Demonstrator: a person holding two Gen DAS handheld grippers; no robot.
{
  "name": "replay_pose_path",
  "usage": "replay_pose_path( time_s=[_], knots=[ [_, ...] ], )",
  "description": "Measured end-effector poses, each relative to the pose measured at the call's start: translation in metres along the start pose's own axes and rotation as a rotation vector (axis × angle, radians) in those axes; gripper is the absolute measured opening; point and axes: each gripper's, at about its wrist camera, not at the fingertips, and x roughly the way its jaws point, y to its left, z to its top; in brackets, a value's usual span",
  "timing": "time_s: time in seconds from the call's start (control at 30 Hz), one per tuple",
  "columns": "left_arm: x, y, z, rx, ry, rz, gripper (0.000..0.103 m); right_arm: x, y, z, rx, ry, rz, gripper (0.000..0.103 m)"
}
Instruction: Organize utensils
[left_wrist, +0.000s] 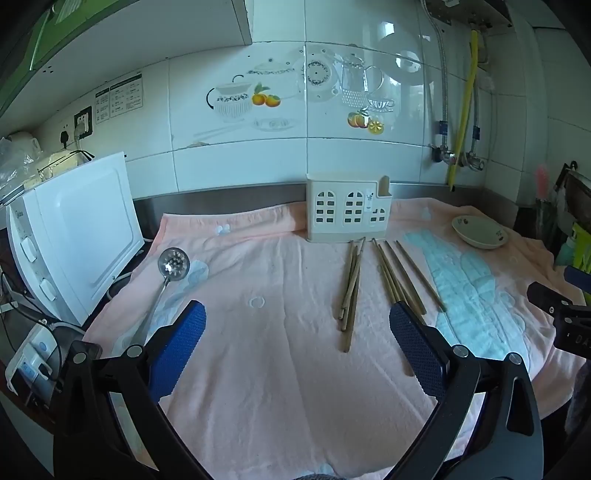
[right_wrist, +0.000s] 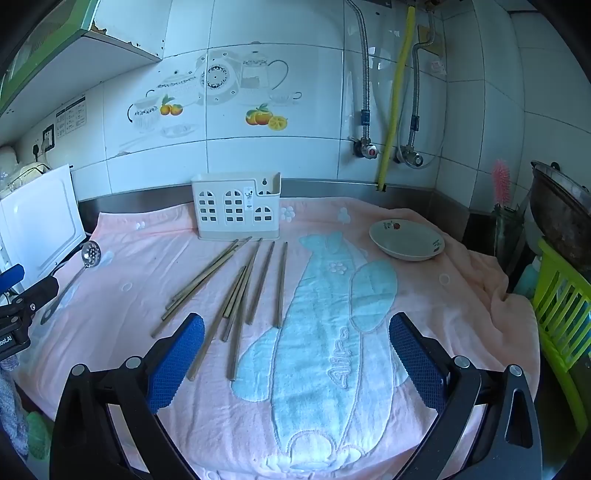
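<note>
The left gripper (left_wrist: 297, 314) hovers over the near part of the pink towel (left_wrist: 258, 369) that covers the counter, its blue-padded jaws spread wide with nothing but cloth between them; the right gripper (right_wrist: 296, 325) hangs likewise over the towel's pale blue fish pattern (right_wrist: 317, 350), jaws wide apart and holding nothing. Just beyond the left gripper's right-hand finger, and just beyond the right gripper's left-hand finger, the wooden chopsticks (right_wrist: 236, 291) lie loose on the towel in two rough bunches, fanned out with their far ends pointing toward the back edge of the counter. Behind their far tips stands the cream utensil holder (left_wrist: 347, 208), a box with window-shaped cutouts, upright at the back edge against the tiled wall (left_wrist: 332, 110). A metal slotted ladle (left_wrist: 168, 273) lies near the towel's left edge, bowl toward the back, well apart from the chopsticks. A shallow white bowl (right_wrist: 406, 240) sits toward the back right corner of the towel. Off the left edge stands a white microwave oven (left_wrist: 77, 236); off the right edge, a green plastic rack (right_wrist: 561, 317), a dark wok (right_wrist: 561, 210) and a pink brush (right_wrist: 501, 181).
</note>
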Motion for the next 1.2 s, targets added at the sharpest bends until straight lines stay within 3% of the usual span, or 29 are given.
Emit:
replay_pose_path(
  time_s=[0.23,1.2],
  knots=[
    [-0.004,0.000,0.001,0.003,-0.020,-0.003,0.098,-0.010,-0.014,-0.001,0.004,-0.010,-0.004,0.097],
    [-0.010,-0.005,0.005,0.018,-0.049,0.005,0.098,-0.010,-0.006,0.000,0.001,-0.027,-0.005,0.097]
  ],
)
